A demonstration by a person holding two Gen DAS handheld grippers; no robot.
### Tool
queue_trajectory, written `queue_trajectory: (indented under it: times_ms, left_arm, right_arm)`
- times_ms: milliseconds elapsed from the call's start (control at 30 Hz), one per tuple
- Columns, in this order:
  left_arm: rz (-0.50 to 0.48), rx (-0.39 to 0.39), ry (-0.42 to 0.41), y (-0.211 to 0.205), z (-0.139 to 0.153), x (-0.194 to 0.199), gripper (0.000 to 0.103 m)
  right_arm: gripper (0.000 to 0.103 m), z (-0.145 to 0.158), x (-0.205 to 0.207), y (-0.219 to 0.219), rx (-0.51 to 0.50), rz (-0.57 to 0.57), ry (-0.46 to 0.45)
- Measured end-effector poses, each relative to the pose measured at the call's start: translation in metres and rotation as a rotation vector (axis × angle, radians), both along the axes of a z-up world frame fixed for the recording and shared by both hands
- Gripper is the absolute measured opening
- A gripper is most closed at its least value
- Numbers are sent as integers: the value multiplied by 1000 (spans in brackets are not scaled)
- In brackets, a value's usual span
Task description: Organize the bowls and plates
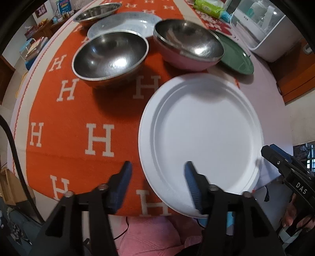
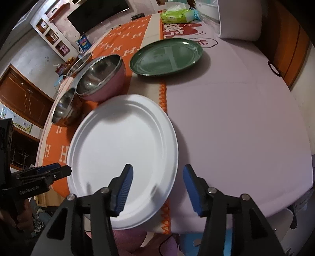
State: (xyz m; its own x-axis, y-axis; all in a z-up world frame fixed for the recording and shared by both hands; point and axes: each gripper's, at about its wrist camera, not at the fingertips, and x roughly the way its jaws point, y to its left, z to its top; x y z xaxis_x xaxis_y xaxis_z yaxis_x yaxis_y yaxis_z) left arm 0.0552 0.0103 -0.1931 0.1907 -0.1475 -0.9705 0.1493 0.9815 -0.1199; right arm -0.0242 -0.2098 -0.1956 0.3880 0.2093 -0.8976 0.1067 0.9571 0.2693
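A white plate (image 1: 202, 135) (image 2: 126, 155) lies at the table's near edge, partly over the orange cloth. My left gripper (image 1: 157, 177) is open, its right finger over the plate's near rim. My right gripper (image 2: 157, 181) is open, straddling the plate's right rim; it also shows in the left wrist view (image 1: 275, 157). Behind the white plate stand a steel bowl (image 1: 110, 59) (image 2: 65, 106), a pink-sided steel bowl (image 1: 187, 45) (image 2: 102, 78), a green plate (image 1: 236, 57) (image 2: 167, 57), a speckled white plate (image 1: 126, 23) and a far steel bowl (image 1: 96, 11) (image 2: 78, 63).
An orange cloth with white H letters (image 1: 78, 118) covers the left of the table; a pale lilac cloth (image 2: 236, 118) covers the right. A green wipes pack (image 2: 175, 13) and a white appliance (image 1: 265, 29) stand at the back.
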Motion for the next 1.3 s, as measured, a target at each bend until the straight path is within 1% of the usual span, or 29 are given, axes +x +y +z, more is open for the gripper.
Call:
queue_trajectory:
  times_ms: [33,267,400,500,633,767,900,1000,1100,1300]
  left_arm:
    - [2,-2,-16,1,4,1,66]
    - [27,-12,-98,12,28,-2,71]
    - [35,-2,-145,19,40,-4,72]
    - [42,-12,-185,28,48,-4,72]
    - [46,-4,-223,41,61,-2,72]
    - [64,-20,-237,55,71,2,72]
    - [66,-16,-251,70,78,9,77]
    - [54,-4,-256,79,81,17,78]
    - [39,-4,-249,89,84,27,81]
    - [-1,-11,-239,108,88,49,81]
  right_arm:
    - [56,2,1,0,1,-2,-7]
    - [60,14,3,0,5,-4,-44]
    - [67,20,9,3,2,0,-66]
    - [69,24,13,9,11,0,-80]
    - [70,32,19,18,24,6,-111]
    - [72,38,26,29,26,20,-138]
    - [73,45,34,41,21,28,-157]
    - [73,48,40,49,25,21,-165]
    - [73,52,46,59,21,14,-173]
    - [73,62,57,78,15,-25,-196]
